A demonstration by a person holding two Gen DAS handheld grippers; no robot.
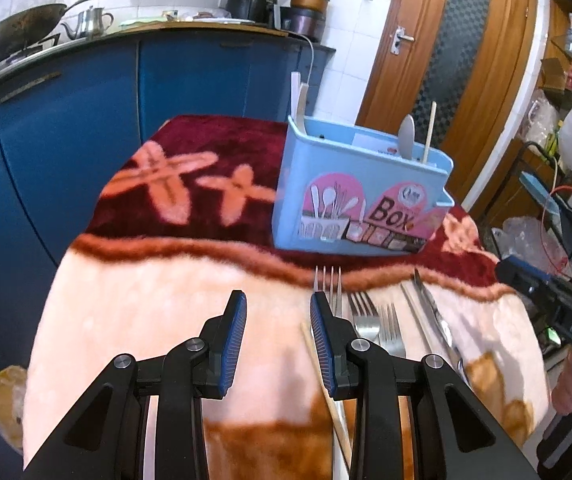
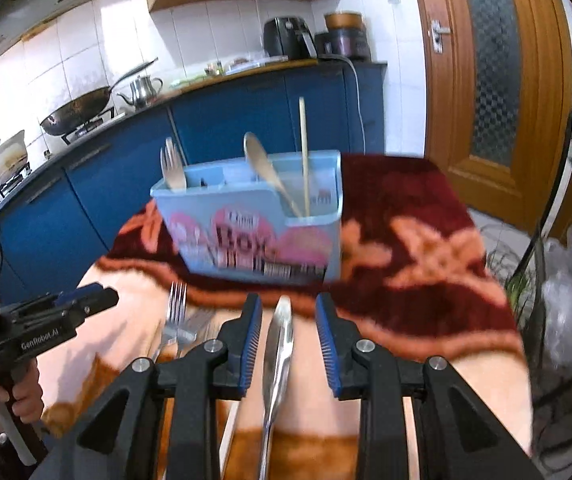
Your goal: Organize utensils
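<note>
Right gripper (image 2: 289, 340), jaws wide, straddles the steel butter knife (image 2: 278, 356) lying on the blanket-covered table (image 2: 426, 264), lined up to grab. Left gripper (image 1: 278, 340) waits, jaws wide and empty, beside the steel forks (image 1: 366, 316). Light-blue plastic utensil box (image 2: 254, 232) stands ahead.

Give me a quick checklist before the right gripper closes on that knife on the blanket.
1. Right gripper jaws open: ok.
2. Knife lies between the jaws: ok, roughly centred.
3. Jaws low enough to touch the knife: cannot tell.
4. Left gripper clear of the knife: ok, open and empty, off to the side beside the forks.
5. Blue utensil box upright with free room: ok; it holds a fork, a spoon and a chopstick.
6. Knife free of the neighbouring utensils: cannot tell, the picture is blurred.
</note>
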